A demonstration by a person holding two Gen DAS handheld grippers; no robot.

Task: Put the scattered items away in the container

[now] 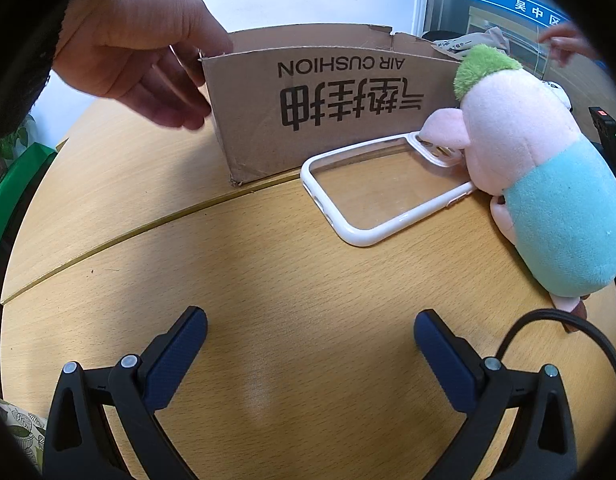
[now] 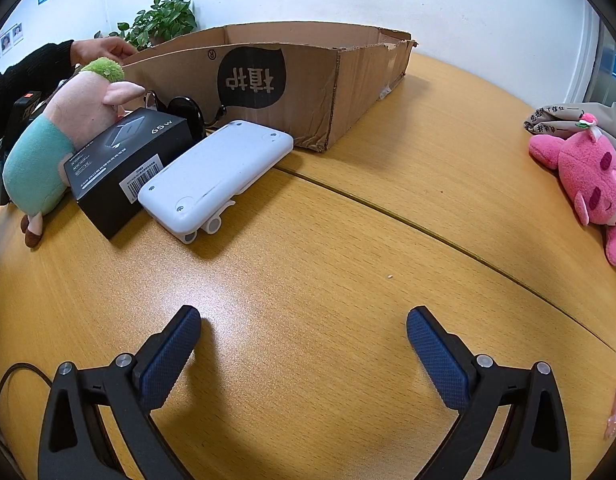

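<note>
Both the left gripper (image 1: 310, 330) and the right gripper (image 2: 303, 328) are held wide open and empty above the table (image 2: 308, 264). The cardboard box (image 2: 291, 80) is touched by a hand (image 1: 143, 60); a plush pig (image 1: 536, 176), phone case (image 1: 384, 188), black box (image 2: 123, 164) and white device (image 2: 215, 176) are gathered just beside it.

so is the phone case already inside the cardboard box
No, the phone case lies flat on the table in front of the cardboard box, beside the plush pig.
</note>
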